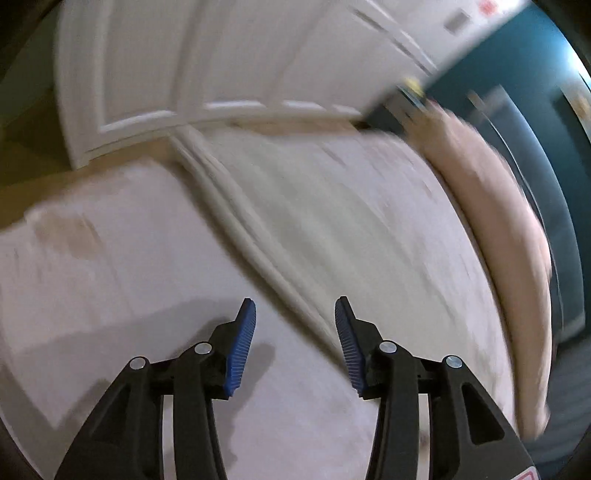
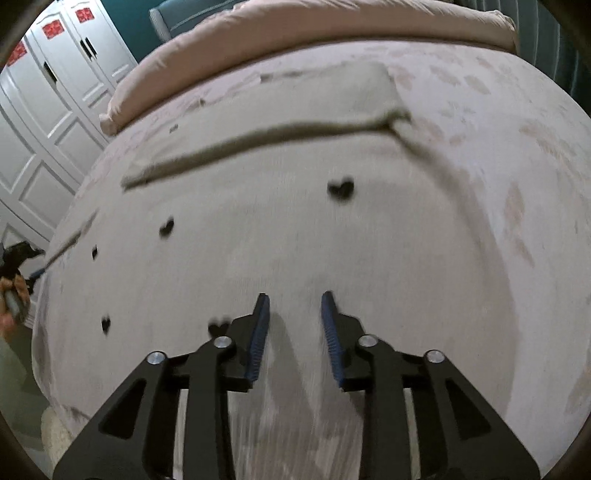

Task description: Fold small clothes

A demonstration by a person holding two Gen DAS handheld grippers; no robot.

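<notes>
Both the left gripper (image 1: 295,314) and right gripper (image 2: 294,306) hover empty, jaws apart, above a pale garment (image 2: 258,229) on the bed (image 2: 517,184); a careless grab could bunch it.

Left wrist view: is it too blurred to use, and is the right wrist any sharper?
Left wrist view: heavy motion smear across the garment and wardrobe doors; only the left gripper is crisp. Right wrist view: milder blur, heart prints readable, strong fisheye bulge.

text: none legible | wardrobe doors (image 2: 55,85): red square stickers (image 2: 53,30), characters too blurred to read | left view: red-marked sign (image 1: 489,6) on wall, blurred | hand-held gripper body: red label corner (image 1: 526,474), unreadable
</notes>
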